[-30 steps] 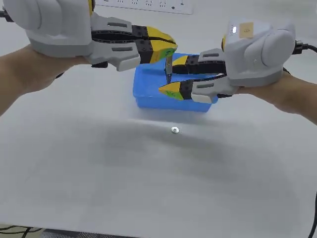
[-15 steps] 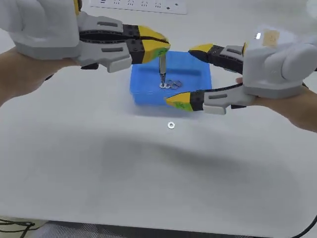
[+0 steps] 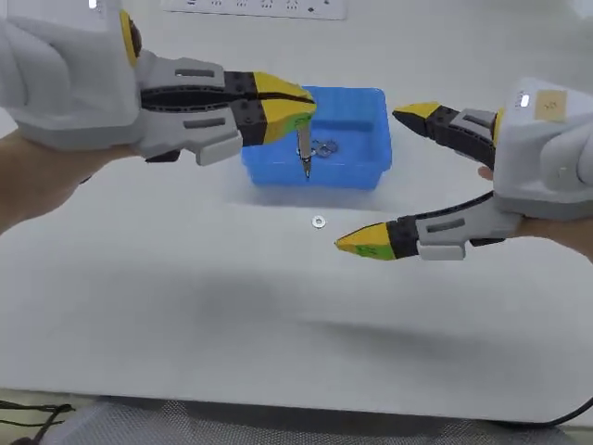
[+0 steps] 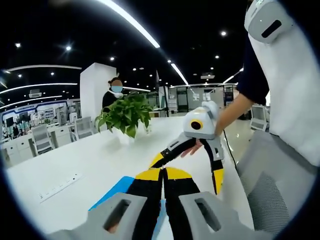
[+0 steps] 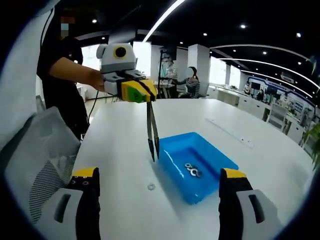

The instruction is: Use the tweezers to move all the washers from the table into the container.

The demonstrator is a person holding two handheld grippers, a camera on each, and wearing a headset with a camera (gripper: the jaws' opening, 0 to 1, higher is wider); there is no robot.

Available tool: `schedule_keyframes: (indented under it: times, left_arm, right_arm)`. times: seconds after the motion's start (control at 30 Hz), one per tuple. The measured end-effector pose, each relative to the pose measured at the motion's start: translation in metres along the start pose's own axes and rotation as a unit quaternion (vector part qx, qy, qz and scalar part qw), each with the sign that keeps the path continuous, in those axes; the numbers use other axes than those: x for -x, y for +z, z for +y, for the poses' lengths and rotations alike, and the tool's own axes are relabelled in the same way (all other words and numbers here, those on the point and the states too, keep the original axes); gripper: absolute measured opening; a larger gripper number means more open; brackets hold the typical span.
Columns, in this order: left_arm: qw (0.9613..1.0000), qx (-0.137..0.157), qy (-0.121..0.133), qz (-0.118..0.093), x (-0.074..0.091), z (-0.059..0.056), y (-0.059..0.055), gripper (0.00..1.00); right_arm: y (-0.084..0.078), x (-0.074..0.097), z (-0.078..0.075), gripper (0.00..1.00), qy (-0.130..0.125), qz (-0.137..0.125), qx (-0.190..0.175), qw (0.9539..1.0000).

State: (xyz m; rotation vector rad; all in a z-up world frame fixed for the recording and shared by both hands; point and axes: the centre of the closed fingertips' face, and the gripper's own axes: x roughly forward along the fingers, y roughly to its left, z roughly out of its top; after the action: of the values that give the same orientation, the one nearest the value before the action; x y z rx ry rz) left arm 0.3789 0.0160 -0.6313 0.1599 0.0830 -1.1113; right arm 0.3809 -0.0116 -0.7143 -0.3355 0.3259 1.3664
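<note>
White table [image 3: 185, 306] carries one washer [image 3: 319, 222] near the blue container [image 3: 269, 174]; left gripper [image 3: 310, 100] clamps tweezers [image 3: 304, 153], right gripper [image 3: 369, 179] gapes wide.

One tweezers [image 3: 304, 153], one container [image 3: 343, 176], one loose washer [image 3: 319, 222].

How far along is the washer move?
Done: a few washers lie in the blue container. In hand: the left hand-held gripper is shut on the tweezers, whose tips hang by the container's near wall with no washer visible between them. The right hand-held gripper is open and holds nothing. Left: one loose washer on the table, in front of the container.
</note>
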Motion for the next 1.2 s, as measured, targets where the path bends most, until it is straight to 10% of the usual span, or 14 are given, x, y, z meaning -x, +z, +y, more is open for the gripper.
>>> schedule_keyframes:
  times: [0.47, 1.2]
  left_arm:
    - [0.9999, 0.005, -0.007, 0.012, -0.014, -0.032, -0.015, 0.04]
    - [0.9996, 0.013, -0.002, 0.025, -0.019, -0.017, -0.048, 0.04]
  right_arm:
    - [-0.025, 0.022, 0.018, 1.00, 0.021, 0.019, -0.029, 0.9992]
    - [-0.055, 0.023, 0.037, 1.00, 0.050, 0.037, -0.065, 0.9960]
